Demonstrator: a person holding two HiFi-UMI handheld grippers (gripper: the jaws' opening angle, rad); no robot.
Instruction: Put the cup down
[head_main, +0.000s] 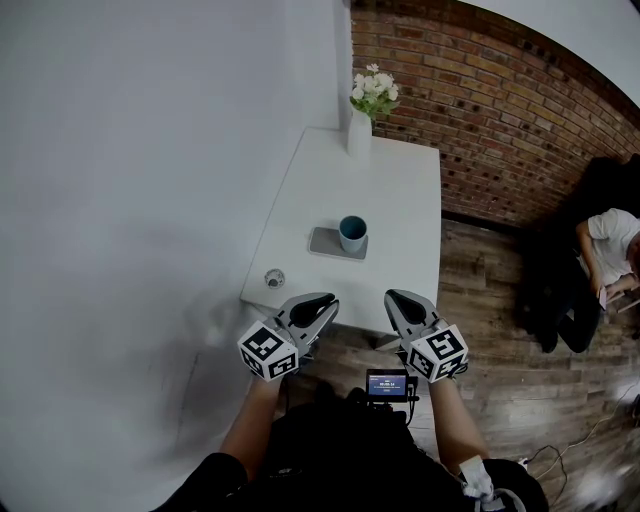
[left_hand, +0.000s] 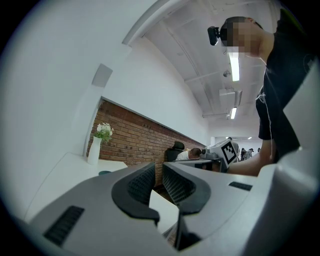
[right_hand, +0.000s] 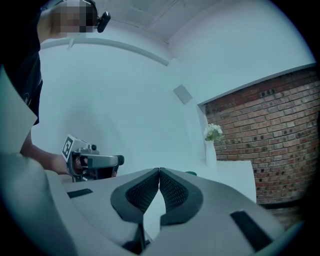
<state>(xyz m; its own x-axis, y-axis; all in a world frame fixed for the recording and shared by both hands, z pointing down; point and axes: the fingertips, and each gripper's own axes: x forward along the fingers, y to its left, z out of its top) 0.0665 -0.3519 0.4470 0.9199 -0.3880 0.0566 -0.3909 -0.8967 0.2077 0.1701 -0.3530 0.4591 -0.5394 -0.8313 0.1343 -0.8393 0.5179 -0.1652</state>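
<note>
Head view shows the teal cup (head_main: 352, 233) upright on a grey coaster (head_main: 325, 243), mid-tabletop (head_main: 400, 200). My right gripper (head_main: 393, 299) has its jaws pressed together and empty. The left gripper (head_main: 324, 304) is slightly parted and empty. Both sit off the near edge. I'd judge the cup placed, so I'd keep clear.

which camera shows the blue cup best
The head view: it looks down on the whole cup, standing upright on a grey coaster on the white table. The left gripper view shows only a thin sliver of its rim, far off. The right gripper view likewise catches just an edge of the rim.
</note>
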